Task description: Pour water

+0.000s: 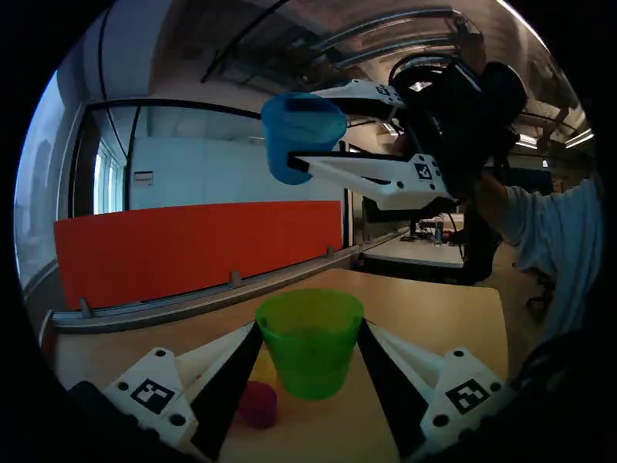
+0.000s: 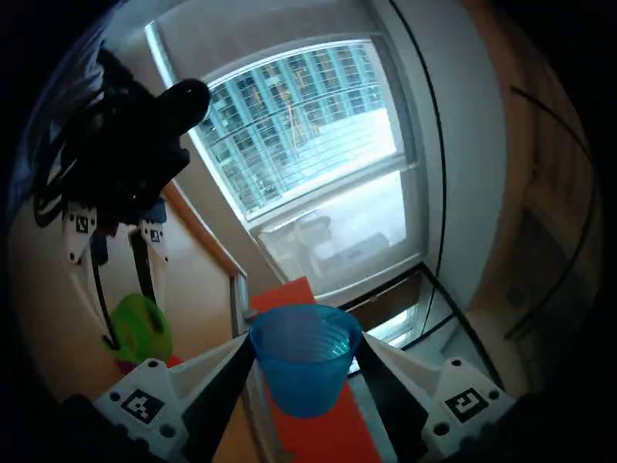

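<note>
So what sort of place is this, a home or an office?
Probably an open-plan office: an orange desk divider, more desks behind it, exposed ceiling pipes, and a big window facing a high-rise.

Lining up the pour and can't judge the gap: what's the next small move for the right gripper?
Probably bring the blue cup down over the mouth of the green cup before tipping more. The right gripper holds it tilted, well above the green cup, which is held upright by the left gripper; pouring from there would likely splash or miss.
</note>
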Motion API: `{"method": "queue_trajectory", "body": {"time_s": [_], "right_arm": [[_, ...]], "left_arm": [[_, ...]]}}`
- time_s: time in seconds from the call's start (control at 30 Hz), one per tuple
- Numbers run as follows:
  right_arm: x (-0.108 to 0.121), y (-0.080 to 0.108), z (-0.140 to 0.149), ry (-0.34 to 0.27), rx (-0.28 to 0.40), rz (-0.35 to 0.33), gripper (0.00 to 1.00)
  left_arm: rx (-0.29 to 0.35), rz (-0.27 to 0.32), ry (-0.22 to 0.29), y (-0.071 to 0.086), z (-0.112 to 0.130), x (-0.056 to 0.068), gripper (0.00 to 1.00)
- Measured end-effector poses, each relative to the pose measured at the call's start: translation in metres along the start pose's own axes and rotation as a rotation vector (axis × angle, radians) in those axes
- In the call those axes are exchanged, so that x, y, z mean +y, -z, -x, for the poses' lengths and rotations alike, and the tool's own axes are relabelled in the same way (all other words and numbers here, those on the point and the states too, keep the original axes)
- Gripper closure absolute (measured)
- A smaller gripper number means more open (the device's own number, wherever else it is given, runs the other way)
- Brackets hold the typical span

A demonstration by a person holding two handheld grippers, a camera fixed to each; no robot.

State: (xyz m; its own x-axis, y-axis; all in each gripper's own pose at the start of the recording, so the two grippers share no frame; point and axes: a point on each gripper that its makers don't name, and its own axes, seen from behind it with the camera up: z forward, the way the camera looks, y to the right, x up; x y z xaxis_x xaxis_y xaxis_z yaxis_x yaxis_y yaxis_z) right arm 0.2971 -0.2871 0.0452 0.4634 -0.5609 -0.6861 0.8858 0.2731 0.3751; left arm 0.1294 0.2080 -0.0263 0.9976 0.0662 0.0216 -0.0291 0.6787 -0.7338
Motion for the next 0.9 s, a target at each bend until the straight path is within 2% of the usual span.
{"method": "queue_trajectory", "body": {"time_s": [0.1, 0.33, 0.7, 0.8, 0.9], "right_arm": [[-0.003, 0.003, 0.0, -0.137, 0.008, 0.001, 0.09], [-0.008, 0.008, -0.005, -0.404, 0.025, -0.005, 0.09], [-0.021, 0.016, -0.023, -0.846, 0.051, -0.063, 0.09], [-0.02, 0.019, -0.024, -0.939, 0.057, -0.069, 0.09], [-0.021, 0.021, -0.021, -0.98, 0.047, -0.072, 0.09]], "left_arm": [[0.0, -0.002, -0.003, 0.0, 0.0, 0.0, 0.14], [0.0, -0.006, -0.013, 0.001, -0.002, 0.0, 0.14], [0.006, -0.013, -0.024, 0.002, -0.009, -0.002, 0.14], [0.007, -0.014, -0.026, 0.003, -0.01, -0.002, 0.14], [0.008, -0.015, -0.029, 0.003, -0.011, -0.002, 0.14]]}}
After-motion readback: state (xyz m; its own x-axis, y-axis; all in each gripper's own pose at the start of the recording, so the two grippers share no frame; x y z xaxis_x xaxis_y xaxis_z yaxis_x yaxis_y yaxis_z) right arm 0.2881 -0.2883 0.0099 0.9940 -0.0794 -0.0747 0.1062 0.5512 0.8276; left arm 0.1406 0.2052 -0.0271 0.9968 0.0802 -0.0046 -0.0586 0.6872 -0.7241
